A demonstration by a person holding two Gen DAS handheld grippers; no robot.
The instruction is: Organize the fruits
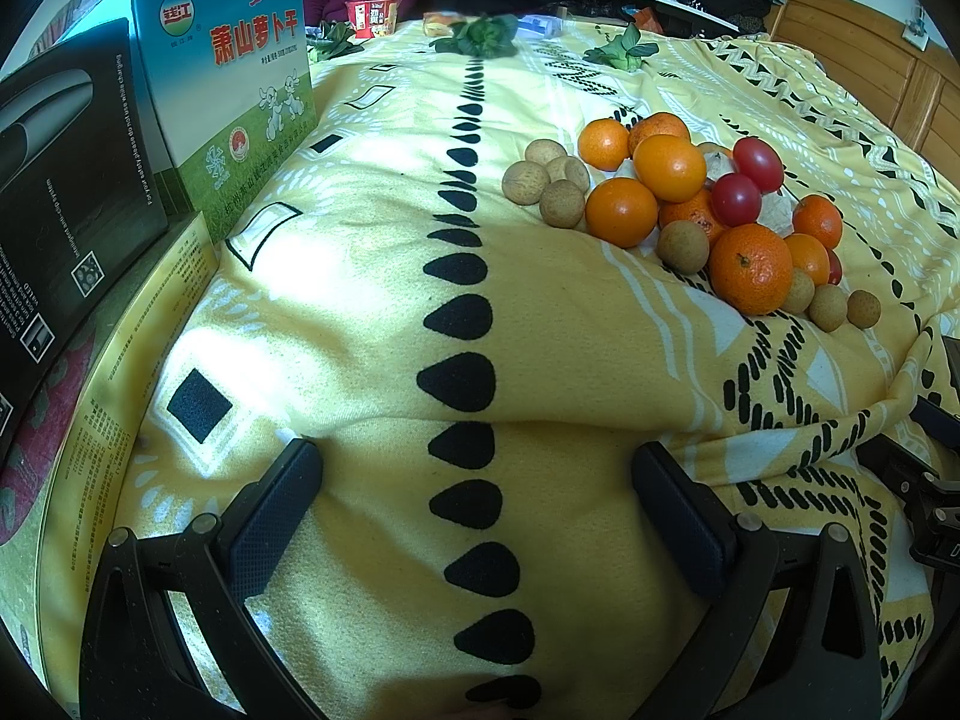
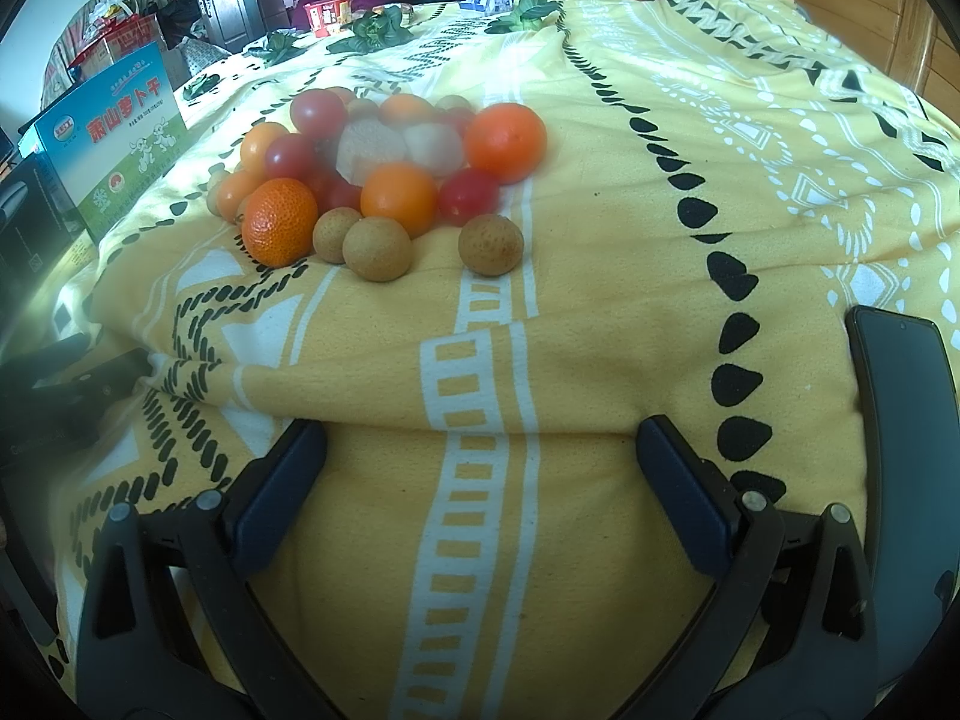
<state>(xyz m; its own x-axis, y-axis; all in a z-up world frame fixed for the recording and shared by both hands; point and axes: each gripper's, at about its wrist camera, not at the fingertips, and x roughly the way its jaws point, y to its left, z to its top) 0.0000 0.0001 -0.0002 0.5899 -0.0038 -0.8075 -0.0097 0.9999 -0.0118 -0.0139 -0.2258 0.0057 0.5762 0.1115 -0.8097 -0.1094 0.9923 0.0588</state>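
My left gripper (image 1: 474, 468) and right gripper (image 2: 480, 450) both rest spread wide and hold nothing over the yellow patterned blanket (image 1: 372, 324). The fruit pile (image 1: 690, 204) of oranges, red tomatoes and brown longans lies at 1 o'clock from my left jaws and 11 o'clock from my right. A blue-green carton (image 1: 234, 84) stands at 10 o'clock, and a dark phone (image 2: 900, 396) lies at 3 o'clock beside my right finger; bare blanket lies between me and the pile.

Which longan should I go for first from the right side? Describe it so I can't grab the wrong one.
On the yellow patterned blanket, find the fruit pile. At its near edge sits a longan, a round tan speckled ball on the white stripe. Unlike the two other longans touching each other beside the mandarin, it lies alone, right of them.
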